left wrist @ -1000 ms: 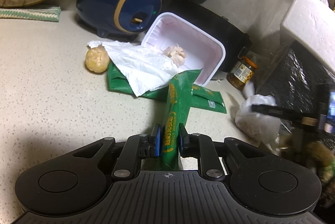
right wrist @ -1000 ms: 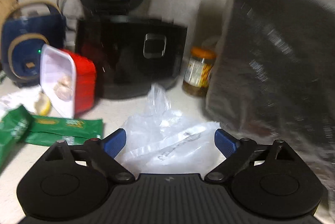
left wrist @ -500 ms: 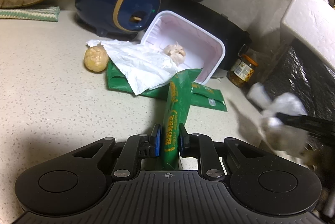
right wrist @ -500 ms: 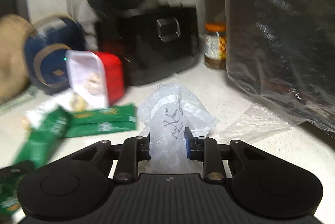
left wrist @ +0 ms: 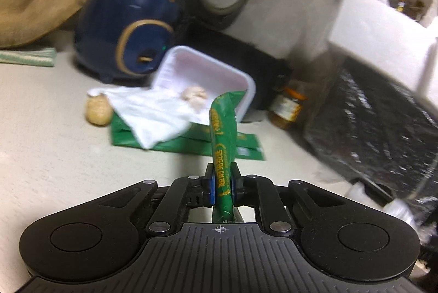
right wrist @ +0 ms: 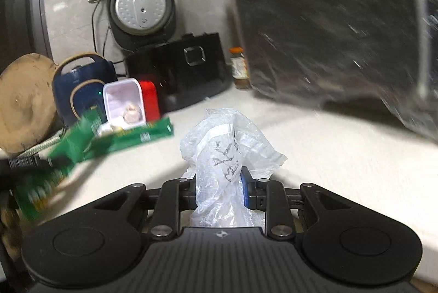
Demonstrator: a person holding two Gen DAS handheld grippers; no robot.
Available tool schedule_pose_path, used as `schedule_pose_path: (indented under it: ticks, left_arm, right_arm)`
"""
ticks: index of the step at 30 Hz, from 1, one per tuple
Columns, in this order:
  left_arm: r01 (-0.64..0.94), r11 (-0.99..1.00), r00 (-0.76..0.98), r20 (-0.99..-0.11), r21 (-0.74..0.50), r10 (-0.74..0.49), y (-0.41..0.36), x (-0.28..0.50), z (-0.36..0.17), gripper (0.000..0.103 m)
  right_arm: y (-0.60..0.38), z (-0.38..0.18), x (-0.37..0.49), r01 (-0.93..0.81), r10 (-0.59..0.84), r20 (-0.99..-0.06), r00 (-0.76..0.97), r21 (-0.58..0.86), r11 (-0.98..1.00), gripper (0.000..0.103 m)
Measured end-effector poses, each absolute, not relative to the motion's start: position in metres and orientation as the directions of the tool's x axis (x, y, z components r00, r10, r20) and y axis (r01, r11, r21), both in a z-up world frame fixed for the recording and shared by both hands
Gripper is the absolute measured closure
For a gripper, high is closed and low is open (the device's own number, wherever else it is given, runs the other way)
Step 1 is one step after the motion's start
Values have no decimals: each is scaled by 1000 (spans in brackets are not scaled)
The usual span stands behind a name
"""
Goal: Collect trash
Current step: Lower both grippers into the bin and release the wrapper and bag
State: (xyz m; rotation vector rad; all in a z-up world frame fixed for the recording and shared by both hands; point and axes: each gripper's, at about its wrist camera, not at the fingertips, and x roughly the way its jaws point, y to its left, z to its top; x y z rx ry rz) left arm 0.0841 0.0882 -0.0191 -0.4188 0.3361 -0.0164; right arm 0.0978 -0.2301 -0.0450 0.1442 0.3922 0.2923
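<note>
Wrapper, green with yellow print, clamped in left gripper; right gripper pinches crinkled clear bag.

Green wrapper in left hand-held gripper: yellow print runs along its length, Chinese-style characters, not legible.
Flat green packet on tabletop, 11 o'clock of that gripper: small white label patch, unreadable.
Clear plastic bag in right hand-held gripper: dark scrawled marks, undecipherable.
Jar at 1 o'clock: label blurred.
</note>
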Motion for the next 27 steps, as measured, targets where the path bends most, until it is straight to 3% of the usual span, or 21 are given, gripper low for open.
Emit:
schedule_pose_path:
  ticks: [6, 12, 16, 19, 27]
  left_arm:
    - [205, 918, 883, -340, -339, -323, 18, 66, -39, 90]
    - [310, 873, 670, -565, -376, -482, -35, 67, -131, 90]
    - [222, 877, 439, -759, -427, -481, -59, 89, -226, 90]
    - [143, 891, 296, -841, -430, -453, -73, 106, -285, 90]
    - [-158, 870, 91, -884, -467, -458, -96, 160, -398, 85]
  right_arm:
    - [-259, -88, 72, -235, 333, -392, 857, 277, 932, 79]
    - [-293, -122, 45, -155, 278, -453, 847, 290, 944, 79]
    - [-310, -162, 37, -85, 251, -510, 823, 326, 941, 79]
    - [-313, -194, 32, -56, 270, -561, 783, 368, 928, 79]
    - [-315, -236, 44, -39, 313, -634, 707, 407, 913, 79]
